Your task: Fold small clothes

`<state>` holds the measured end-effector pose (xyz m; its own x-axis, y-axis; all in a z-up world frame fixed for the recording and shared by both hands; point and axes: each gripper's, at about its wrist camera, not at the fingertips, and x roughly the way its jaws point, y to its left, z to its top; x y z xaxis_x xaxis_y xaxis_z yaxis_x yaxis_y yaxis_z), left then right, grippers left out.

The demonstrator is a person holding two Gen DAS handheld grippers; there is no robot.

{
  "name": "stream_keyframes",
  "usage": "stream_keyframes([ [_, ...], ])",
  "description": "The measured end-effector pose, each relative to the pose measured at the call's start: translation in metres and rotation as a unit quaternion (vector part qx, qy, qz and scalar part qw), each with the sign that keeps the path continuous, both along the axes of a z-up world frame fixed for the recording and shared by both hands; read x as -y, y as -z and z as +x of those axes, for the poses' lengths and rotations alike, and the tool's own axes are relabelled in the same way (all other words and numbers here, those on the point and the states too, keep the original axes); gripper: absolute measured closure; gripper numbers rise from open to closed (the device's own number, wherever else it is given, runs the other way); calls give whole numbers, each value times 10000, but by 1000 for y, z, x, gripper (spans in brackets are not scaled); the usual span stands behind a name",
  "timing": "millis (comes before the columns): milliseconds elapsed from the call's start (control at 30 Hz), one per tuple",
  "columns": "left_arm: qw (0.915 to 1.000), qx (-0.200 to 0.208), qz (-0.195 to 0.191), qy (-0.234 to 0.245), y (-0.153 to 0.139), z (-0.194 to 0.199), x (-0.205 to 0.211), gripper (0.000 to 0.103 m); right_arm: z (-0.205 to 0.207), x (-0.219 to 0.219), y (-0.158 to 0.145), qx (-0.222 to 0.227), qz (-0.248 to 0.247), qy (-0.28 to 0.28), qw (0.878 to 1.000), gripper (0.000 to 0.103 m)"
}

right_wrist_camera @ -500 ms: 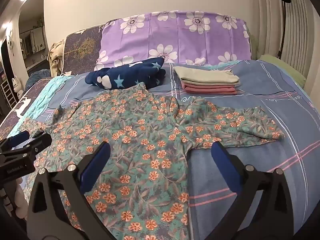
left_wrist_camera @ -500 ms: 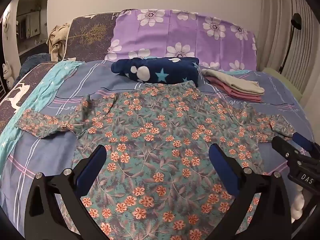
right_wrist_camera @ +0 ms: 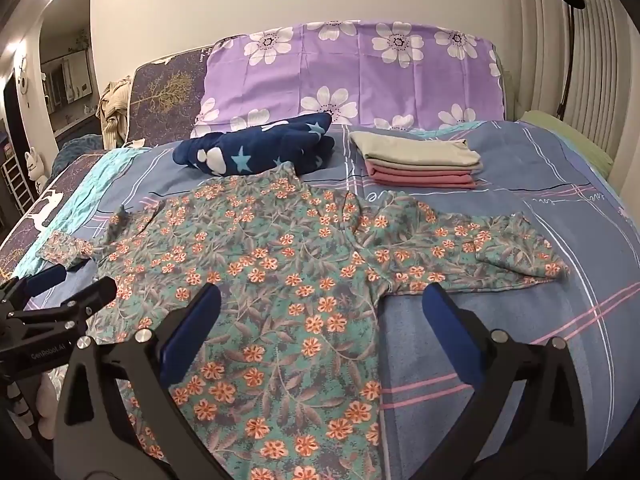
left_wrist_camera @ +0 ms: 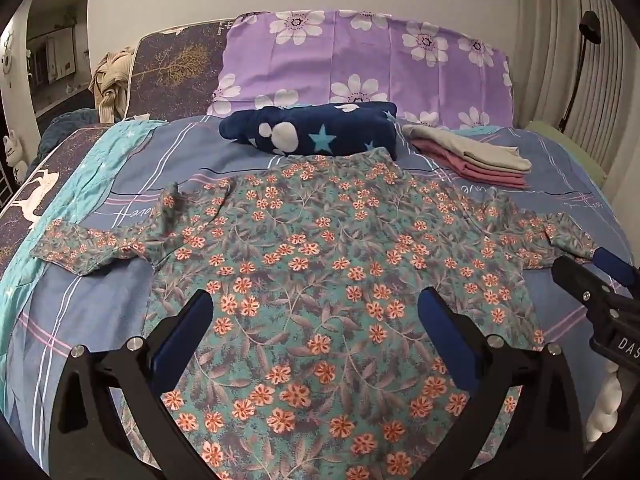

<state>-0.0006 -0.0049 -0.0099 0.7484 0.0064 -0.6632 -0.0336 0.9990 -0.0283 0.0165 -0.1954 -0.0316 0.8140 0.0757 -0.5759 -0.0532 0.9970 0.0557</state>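
A teal shirt with orange flowers (left_wrist_camera: pixel 320 256) lies spread flat on the bed, sleeves out to both sides; it also shows in the right wrist view (right_wrist_camera: pixel 272 264). My left gripper (left_wrist_camera: pixel 316 312) is open and empty, hovering over the shirt's lower body. My right gripper (right_wrist_camera: pixel 320 304) is open and empty over the shirt's right side, near the armpit. The right gripper shows at the right edge of the left wrist view (left_wrist_camera: pixel 592 280). The left gripper shows at the left edge of the right wrist view (right_wrist_camera: pixel 60 292).
A folded navy star blanket (left_wrist_camera: pixel 316 132) lies behind the shirt's collar. A stack of folded beige and pink clothes (left_wrist_camera: pixel 476 156) sits at the back right. A purple flowered pillow (left_wrist_camera: pixel 360 64) stands against the headboard. A teal cloth (left_wrist_camera: pixel 80 176) lies along the left edge.
Both grippers have drifted very slightly; the shirt has not moved and both stay open.
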Motion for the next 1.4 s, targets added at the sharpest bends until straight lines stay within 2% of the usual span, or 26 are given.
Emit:
stream_keyframes([
  [467, 9996, 25, 210, 202, 2, -5, 12, 1, -3, -2, -2, -10, -32, 2, 10000, 2],
  [1400, 9995, -10, 272, 152, 9, -9, 7, 1, -8, -7, 0, -54, -74, -99, 9999, 2],
])
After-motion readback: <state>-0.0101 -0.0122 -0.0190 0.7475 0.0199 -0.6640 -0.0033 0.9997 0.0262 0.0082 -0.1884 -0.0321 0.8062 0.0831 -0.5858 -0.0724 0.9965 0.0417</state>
